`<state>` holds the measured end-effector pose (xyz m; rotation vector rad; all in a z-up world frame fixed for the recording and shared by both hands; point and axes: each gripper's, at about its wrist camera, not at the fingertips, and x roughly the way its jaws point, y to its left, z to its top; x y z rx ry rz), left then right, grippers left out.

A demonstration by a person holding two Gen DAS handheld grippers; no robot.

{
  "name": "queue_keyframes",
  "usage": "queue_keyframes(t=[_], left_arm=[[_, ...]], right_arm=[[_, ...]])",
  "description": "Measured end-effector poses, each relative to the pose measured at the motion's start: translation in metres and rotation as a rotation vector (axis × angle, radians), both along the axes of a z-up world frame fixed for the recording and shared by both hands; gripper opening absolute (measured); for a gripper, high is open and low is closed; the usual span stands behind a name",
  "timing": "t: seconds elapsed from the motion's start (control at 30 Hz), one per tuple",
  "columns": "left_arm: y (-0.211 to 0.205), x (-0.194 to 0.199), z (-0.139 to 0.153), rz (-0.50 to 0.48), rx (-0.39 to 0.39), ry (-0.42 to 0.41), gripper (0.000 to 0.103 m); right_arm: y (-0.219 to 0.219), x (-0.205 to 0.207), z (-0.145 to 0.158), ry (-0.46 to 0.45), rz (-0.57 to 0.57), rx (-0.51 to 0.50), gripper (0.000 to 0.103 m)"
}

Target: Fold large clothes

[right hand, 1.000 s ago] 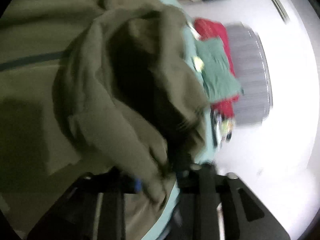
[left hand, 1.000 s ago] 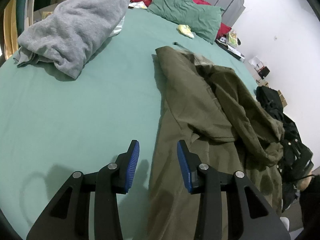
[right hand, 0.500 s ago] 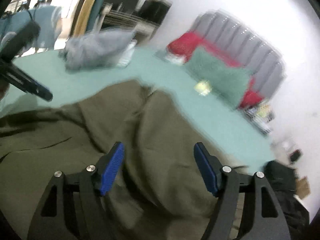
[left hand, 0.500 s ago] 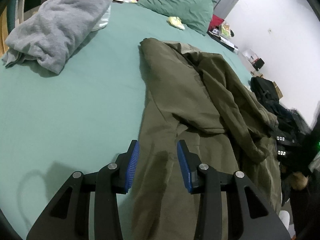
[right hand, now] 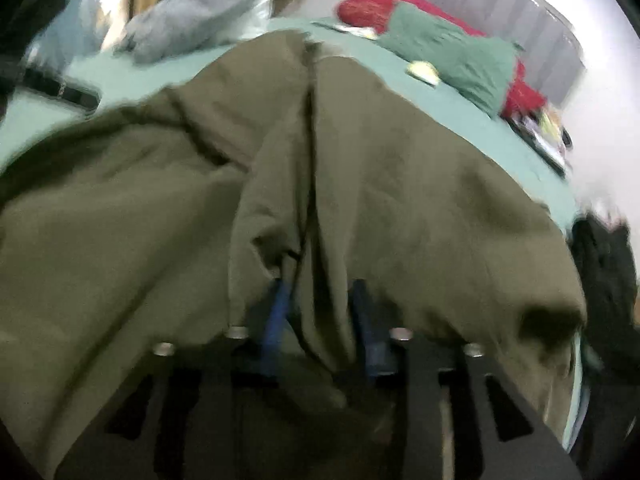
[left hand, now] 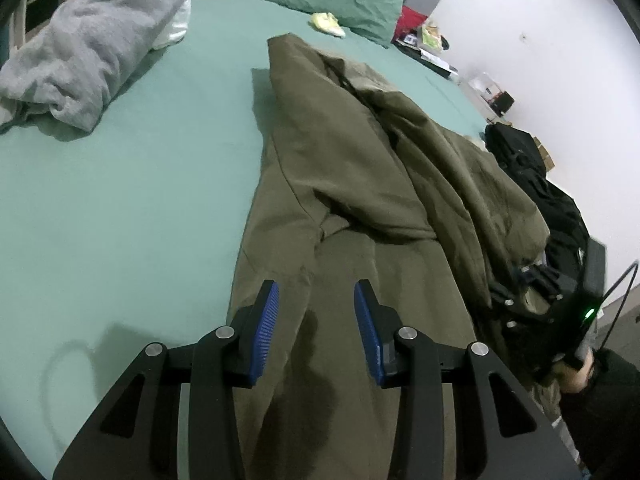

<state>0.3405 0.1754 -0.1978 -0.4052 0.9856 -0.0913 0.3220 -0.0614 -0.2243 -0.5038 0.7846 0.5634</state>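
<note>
An olive-green jacket (left hand: 352, 168) sprawls on the bed (left hand: 120, 200), one sleeve folded across it. The left gripper (left hand: 314, 320) hovers wide open and empty, the lower panel ahead of its fingers. Cloth drapes between the right gripper's (right hand: 320, 312) parted fingers; grip unclear. Soft, heavy fabric: best pinched at hem corners.

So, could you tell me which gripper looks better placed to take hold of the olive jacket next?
Right, probably. The right gripper already has a fold of the olive jacket between its blue pads, though blur hides whether it has closed. The left gripper hovers open above the jacket's lower part, holding nothing.
</note>
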Motion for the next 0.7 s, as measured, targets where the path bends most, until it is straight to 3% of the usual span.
queue_keyframes(t=[0.07,0.17,0.33,0.57,0.63,0.7], left_arm=[[-0.001,-0.01,0.004,0.0,0.014,-0.026,0.041],[-0.004,-0.032,0.007,0.021,0.031,-0.058,0.041],[-0.008,-0.084,0.005,0.139,0.055,-0.065,0.045],[-0.006,-0.158,0.004,0.219,0.046,-0.061,0.055],[-0.007,-0.184,0.006,0.24,0.019,-0.11,0.068],[-0.012,-0.2,0.005,0.247,0.048,-0.103,0.072]], right_arm=[[-0.017,-0.004,0.019,-0.006,-0.048,0.066,0.058],[-0.045,-0.025,0.034,-0.04,-0.086,0.064,0.06],[-0.11,-0.054,0.049,-0.068,-0.184,0.047,0.061],[-0.212,-0.099,0.043,-0.026,-0.387,0.086,0.064],[-0.235,-0.109,0.037,0.003,-0.43,0.111,0.065],[-0.254,-0.119,0.029,0.031,-0.475,0.115,0.065]])
